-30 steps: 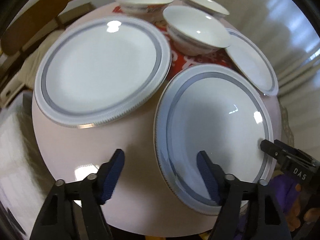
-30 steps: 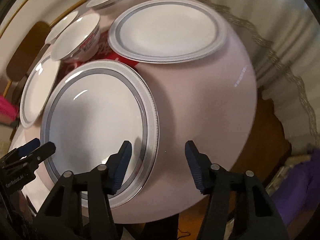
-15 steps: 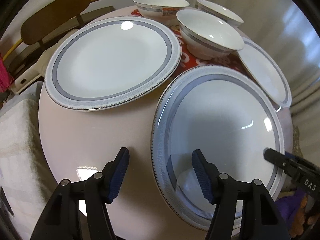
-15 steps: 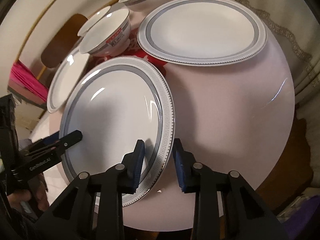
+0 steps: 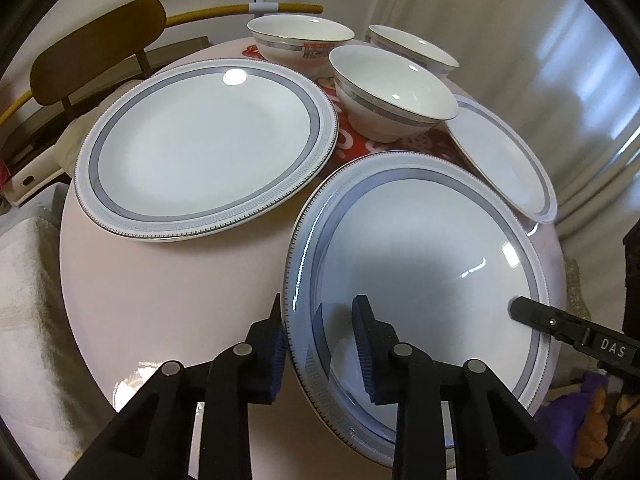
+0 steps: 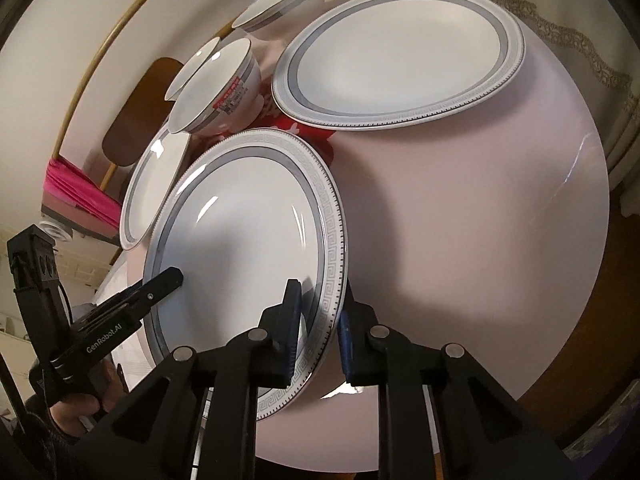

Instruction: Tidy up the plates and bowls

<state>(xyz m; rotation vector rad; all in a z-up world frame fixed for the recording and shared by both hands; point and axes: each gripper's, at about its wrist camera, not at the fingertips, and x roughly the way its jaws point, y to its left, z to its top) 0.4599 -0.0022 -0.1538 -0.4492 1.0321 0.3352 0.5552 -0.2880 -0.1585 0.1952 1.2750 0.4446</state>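
Plates with grey bands sit on a round pink tabletop (image 5: pixel 168 292), and the near plate (image 5: pixel 420 264) is gripped from both sides. The left gripper (image 5: pixel 320 344) has its jaws closed on that plate's near-left rim, 1 blue pad under the edge and 1 on the inner face. The right gripper (image 6: pixel 316 320) clamps the same plate (image 6: pixel 240 248) on its opposite rim, with the rim sandwiched between its 2 pads. In the right wrist view the clamped edge stands clear of the tabletop with a shadow beneath it, so the plate is tilted, its far edge lying over a red mat (image 5: pixel 352 144).

A 2nd large plate (image 5: pixel 204 152) lies flat on the tabletop to the left of the held one, near it but not touching; it shows at upper right in the right wrist view (image 6: pixel 400 60). A smaller plate (image 5: pixel 504 160) leans tilted at the right edge of the tabletop, just beside the held plate's far rim.

3 white bowls with grey bands stand upright behind the plates. The nearest bowl (image 5: pixel 392 96) sits on the red mat between the 2 large plates' far edges. A bowl with a red label (image 5: pixel 300 44) stands behind it to the left, and the last bowl (image 5: pixel 412 50) behind to the right. A brown chair back (image 5: pixel 100 52) shows beyond the tabletop at left.
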